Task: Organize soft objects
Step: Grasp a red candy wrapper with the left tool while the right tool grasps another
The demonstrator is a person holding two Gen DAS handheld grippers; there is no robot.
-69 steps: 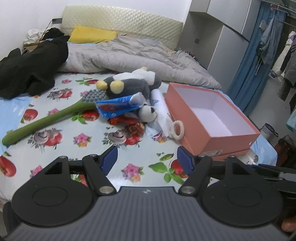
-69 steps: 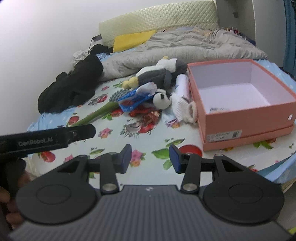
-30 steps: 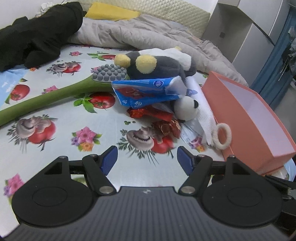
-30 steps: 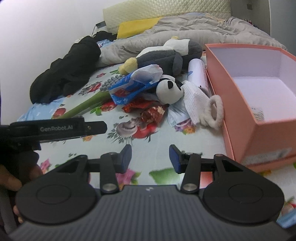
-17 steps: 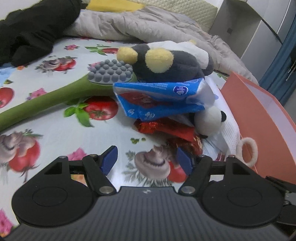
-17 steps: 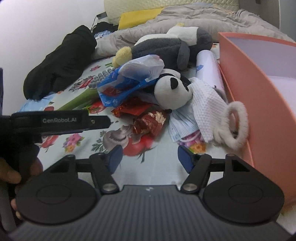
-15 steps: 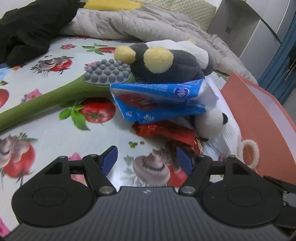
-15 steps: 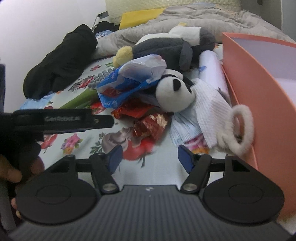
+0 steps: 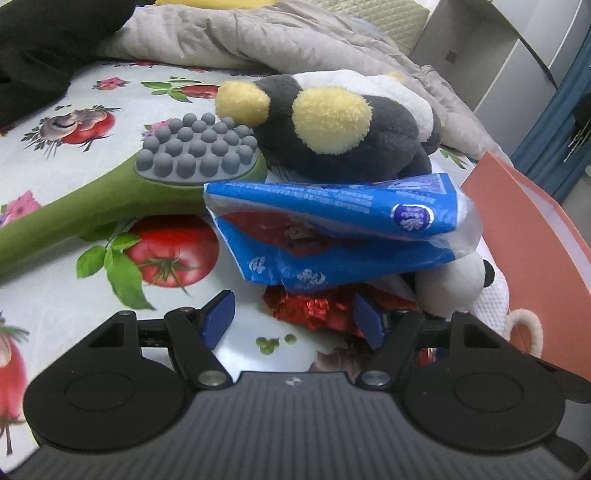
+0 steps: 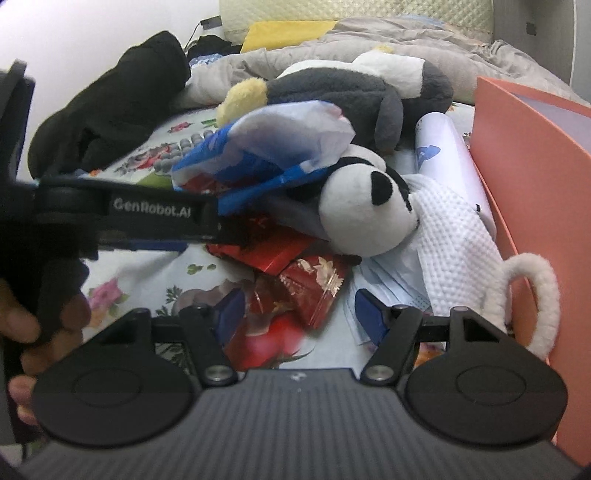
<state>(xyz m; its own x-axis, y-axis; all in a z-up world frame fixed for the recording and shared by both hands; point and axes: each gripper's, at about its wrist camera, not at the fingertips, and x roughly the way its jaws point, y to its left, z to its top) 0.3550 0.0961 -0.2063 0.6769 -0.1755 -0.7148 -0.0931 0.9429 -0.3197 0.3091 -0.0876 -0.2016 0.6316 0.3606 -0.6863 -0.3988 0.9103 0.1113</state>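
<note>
A: What differs from a second ago?

B: Both grippers have come down and in toward the pile, which now fills both views. The left gripper [image 9: 293, 319] hangs with its jaws apart, as wide as before, nothing pressed between them; a red foil wrapper [image 9: 314, 308] lies just beyond its tips. The right gripper [image 10: 299, 314] has just been opening its jaws, and they stand apart over another red wrapper [image 10: 314, 284], not pressing on it.

A: Where are the soft things?

B: In the heap at the middle. The grey plush [image 9: 332, 122] with yellow feet lies at the far side. A blue bag [image 9: 332, 229] rests in front of it and over the small panda [image 10: 365, 218]. Right of the panda are a white cloth [image 10: 450, 236] with a fluffy loop [image 10: 535, 295], a white roll [image 10: 447, 144] and a blue face mask [image 10: 391, 280], close beside the box [image 10: 535, 177].

A: And the box?

B: Pink, open, at the right edge of the pile. A green massager [image 9: 110, 195] with grey knobs points left from the heap.

A: The surface and room?

B: A bedsheet [image 9: 55, 158] printed with tomatoes and flowers. At the far end lie a grey quilt [image 9: 221, 40], a yellow pillow [image 10: 288, 31] and black clothing [image 10: 110, 99]. A grey cabinet [image 9: 491, 48] stands at the far right, beside a blue curtain [image 9: 554, 122]. A hand [image 10: 22, 332] holds the left gripper's handle, seen from the right camera.
</note>
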